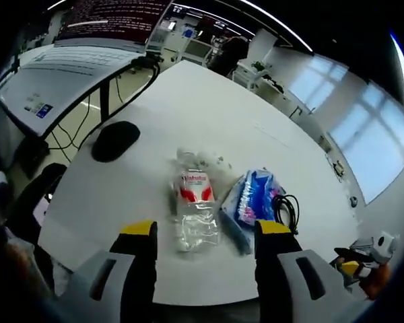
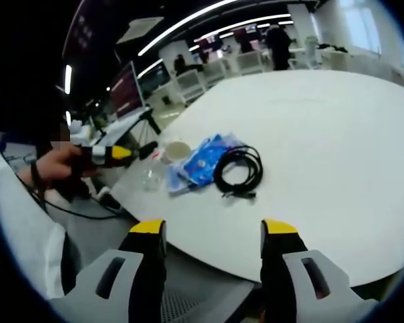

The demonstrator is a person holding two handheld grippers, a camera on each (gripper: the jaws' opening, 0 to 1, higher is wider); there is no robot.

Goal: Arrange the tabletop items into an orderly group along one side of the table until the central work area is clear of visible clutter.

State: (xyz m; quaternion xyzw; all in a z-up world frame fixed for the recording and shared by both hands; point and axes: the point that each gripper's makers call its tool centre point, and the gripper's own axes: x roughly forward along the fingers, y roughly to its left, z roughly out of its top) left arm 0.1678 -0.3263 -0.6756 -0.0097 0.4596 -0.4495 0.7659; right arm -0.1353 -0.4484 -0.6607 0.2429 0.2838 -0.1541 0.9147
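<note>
Near the table's front edge, between and just beyond the left gripper (image 1: pixel 205 245)'s yellow-tipped jaws, lies a crushed clear plastic bottle (image 1: pixel 195 208) with a red-and-white label, its thin walls creased and glinting. Just beside it, on the right in the left gripper view, sits a soft blue-and-white printed packet (image 1: pixel 254 196), glossy and crinkled like a wipes or tissue pack, with a slim dark blue stick-like item (image 1: pixel 233 232) between the two, too small to identify. A coiled black cable (image 1: pixel 287 208) rests against the packet's far side, rubbery and loosely looped. These items already form a tight cluster at one edge of the round white table (image 1: pixel 209 108), whose smooth matte middle looks bare, so the tidying appears well along. Left to gather, by this judgement, is the black mouse-shaped object (image 1: pixel 114 140), matte and oval, lying apart toward the laptop and monitor side. In the right gripper view the same cluster shows: cable (image 2: pixel 239 170), packet (image 2: pixel 200 160), bottle (image 2: pixel 155 176), plus a pale cup-like round object (image 2: pixel 176 151) beside them. Both tools stand wide and empty; the right gripper (image 2: pixel 214 259) hovers off the table edge, and the person's hand (image 2: pixel 57 165) with the other tool shows at the left there.
</note>
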